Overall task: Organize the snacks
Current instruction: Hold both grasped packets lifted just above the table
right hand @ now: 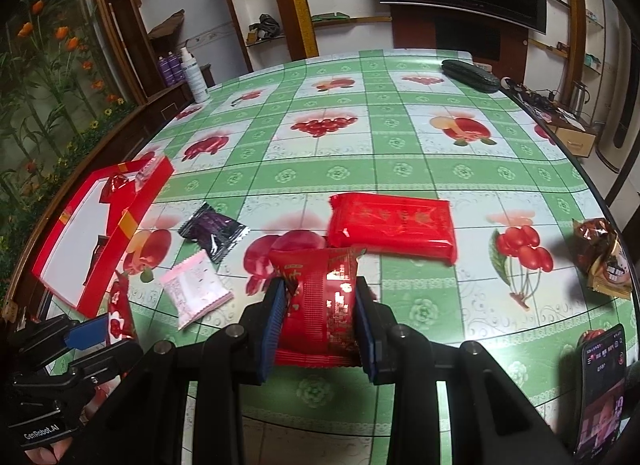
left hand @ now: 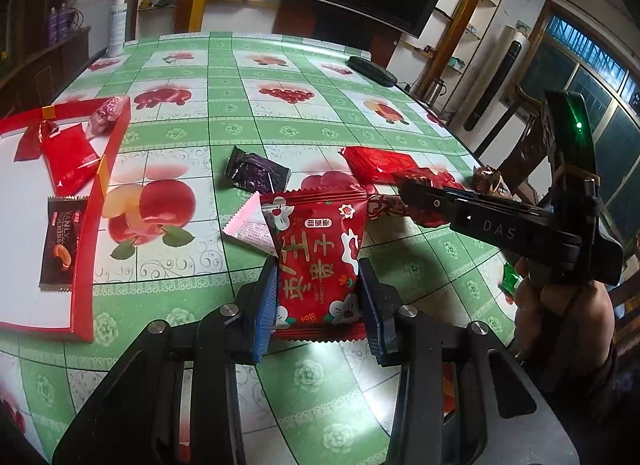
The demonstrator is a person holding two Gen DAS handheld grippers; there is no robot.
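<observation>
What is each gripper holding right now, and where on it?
The left gripper pinches a red snack packet by its lower sides. The right gripper clamps another red packet across its middle.

"DAS" reads white on the right gripper (left hand: 404, 189) arm, right of the jaws. "GenRobot.AI" is printed on the left gripper (right hand: 92, 331) body. The dark snack bar (left hand: 62, 243) far left shows "MANLY", partly legible.

The bench (right hand: 400, 169) cover looks like shiny, smooth plastic; the red snack pack (left hand: 318, 261) is shiny foil, maybe.
</observation>
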